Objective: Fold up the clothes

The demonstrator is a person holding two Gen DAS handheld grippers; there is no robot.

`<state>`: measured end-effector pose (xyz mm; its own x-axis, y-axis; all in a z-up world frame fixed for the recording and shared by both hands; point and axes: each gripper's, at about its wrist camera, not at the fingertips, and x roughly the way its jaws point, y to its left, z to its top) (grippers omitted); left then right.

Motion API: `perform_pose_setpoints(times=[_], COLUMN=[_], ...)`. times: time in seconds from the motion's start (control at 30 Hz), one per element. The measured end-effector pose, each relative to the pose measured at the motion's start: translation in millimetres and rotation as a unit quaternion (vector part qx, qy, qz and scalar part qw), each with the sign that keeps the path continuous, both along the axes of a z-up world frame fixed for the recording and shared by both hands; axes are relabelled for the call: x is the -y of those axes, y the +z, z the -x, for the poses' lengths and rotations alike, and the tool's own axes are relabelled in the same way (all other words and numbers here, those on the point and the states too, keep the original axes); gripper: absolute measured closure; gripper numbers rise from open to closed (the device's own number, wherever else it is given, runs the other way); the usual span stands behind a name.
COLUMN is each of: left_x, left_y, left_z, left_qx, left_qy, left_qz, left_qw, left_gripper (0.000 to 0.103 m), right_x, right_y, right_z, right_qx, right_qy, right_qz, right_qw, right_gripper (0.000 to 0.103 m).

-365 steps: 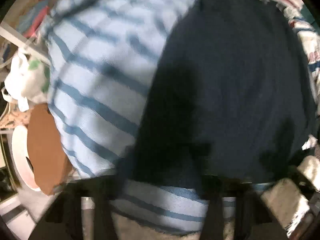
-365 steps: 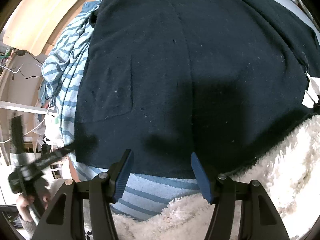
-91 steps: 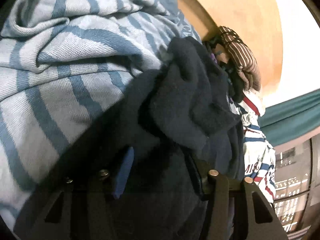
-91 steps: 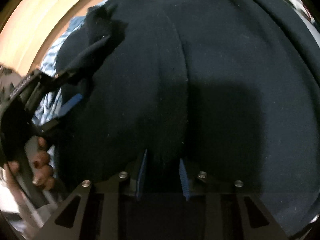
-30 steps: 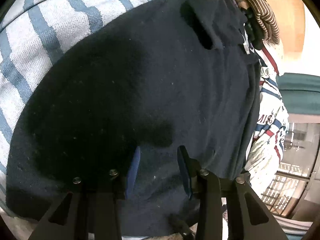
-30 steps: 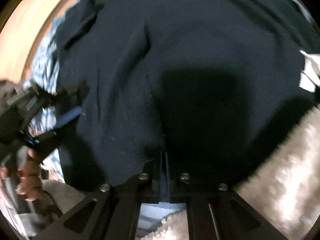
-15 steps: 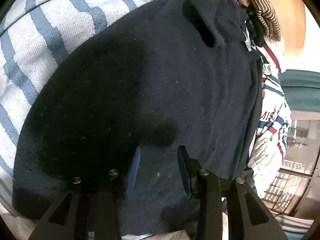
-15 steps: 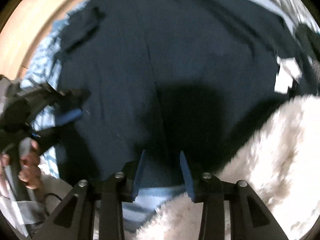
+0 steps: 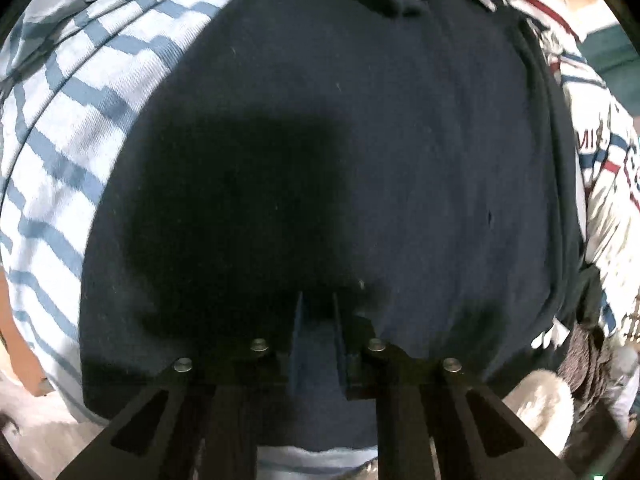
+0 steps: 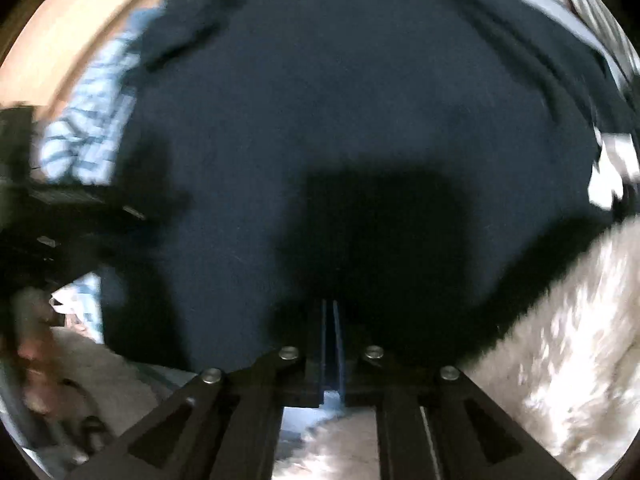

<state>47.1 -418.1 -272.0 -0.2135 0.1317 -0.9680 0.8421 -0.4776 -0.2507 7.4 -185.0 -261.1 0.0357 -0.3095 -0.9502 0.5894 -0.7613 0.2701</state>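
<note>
A navy garment [image 9: 360, 120] lies spread flat over a blue-and-white striped garment [image 9: 80, 120]. My left gripper [image 9: 316, 300] points steeply down at the navy garment's near hem. Its jaws are closing, with a fold of the navy cloth between the pads. The right wrist view, blurred by motion, shows the same navy garment [image 10: 340, 100]. My right gripper [image 10: 330, 302] sits at its near hem, jaws drawn in to a thin slit on the cloth's edge. My left gripper [image 10: 60, 216] and the hand [image 10: 32, 360] holding it show at that view's left edge.
A fluffy white blanket [image 10: 560, 340] lies under the clothes along the near side. A white garment printed in red and blue [image 9: 600, 168] lies to the right of the navy one. A white label [image 10: 612, 176] sticks out at the navy garment's right edge. A curved wooden board [image 10: 80, 20] rises behind.
The left jaws have narrowed from a wide gap onto the navy hem and the gripper has rolled. The right jaws opened half a second ago and have come together again.
</note>
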Motion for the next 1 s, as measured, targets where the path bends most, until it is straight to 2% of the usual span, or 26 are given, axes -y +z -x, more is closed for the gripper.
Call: perform_pose_setpoints(times=[0.1,0.17,0.23,0.33,0.43,0.5,0.53,0.6,0.67,0.7,0.77,0.83,0.93,1.0], left_x=[-11.5,-14.2,-11.5,-1.2,-2.9,0.5,2.1,-2.7,-7.3,-11.1,-20.5,-28.8,-41.7,-46.5], left_y=[-2.8,-0.6,8.7,43.7,71.0,78.3,81.7,88.4,92.8,96.1,98.6,98.7,99.9,106.9], left_z=[0.3,-1.0,-3.2,-17.7,-67.1,-64.1,-62.2,-73.3,-83.0,-94.6,-104.5,-106.6,-114.3,-117.3], left_qx=[0.015,0.018,-0.001,-0.066,-0.088,-0.085,-0.083,-0.095,-0.109,-0.114,-0.123,-0.13,-0.124,-0.122], left_qy=[-0.016,-0.019,-0.009,0.018,0.045,0.057,0.063,0.077,0.087,0.089,0.094,0.099,0.102,0.101], left_qz=[0.012,0.027,0.041,0.089,0.109,0.114,0.116,0.114,0.107,0.102,0.09,0.078,0.054,0.057], left_qw=[0.9997,0.9993,0.9991,0.9937,0.9891,0.9882,0.9878,0.986,0.9844,0.9842,0.9839,0.9835,0.9856,0.9857], left_gripper=[0.088,0.088,0.088,0.088,0.088,0.088,0.088,0.088,0.088,0.088,0.088,0.088,0.088,0.088], right_x=[8.4,10.4,8.7,1.0,-5.1,-9.1,-10.7,-13.9,-18.6,-20.4,-25.5,-31.6,-40.8,-48.0], right_y=[7.6,-3.6,-14.9,-20.9,4.6,8.5,2.0,-20.9,-30.2,-27.5,-25.0,-22.8,-11.6,3.7], right_z=[4.5,10.2,17.0,21.7,19.2,12.6,9.5,5.4,4.7,6.5,11.8,17.0,17.8,17.5], right_qx=[-0.019,-0.009,0.001,0.017,0.008,0.0,0.01,0.045,0.047,0.049,0.061,0.07,0.057,0.048], right_qy=[0.028,0.039,0.046,0.055,0.067,0.087,0.095,0.105,0.106,0.106,0.101,0.092,0.082,0.076], right_qz=[0.016,0.003,-0.022,-0.053,-0.021,-0.035,-0.048,-0.065,-0.063,-0.059,-0.045,-0.033,-0.017,0.002], right_qw=[0.999,0.999,0.999,0.997,0.997,0.996,0.994,0.991,0.991,0.991,0.992,0.993,0.995,0.996], right_gripper=[0.094,0.094,0.094,0.093,0.081,0.075,0.072,0.072,0.071,0.07,0.061,0.061,0.061,0.061])
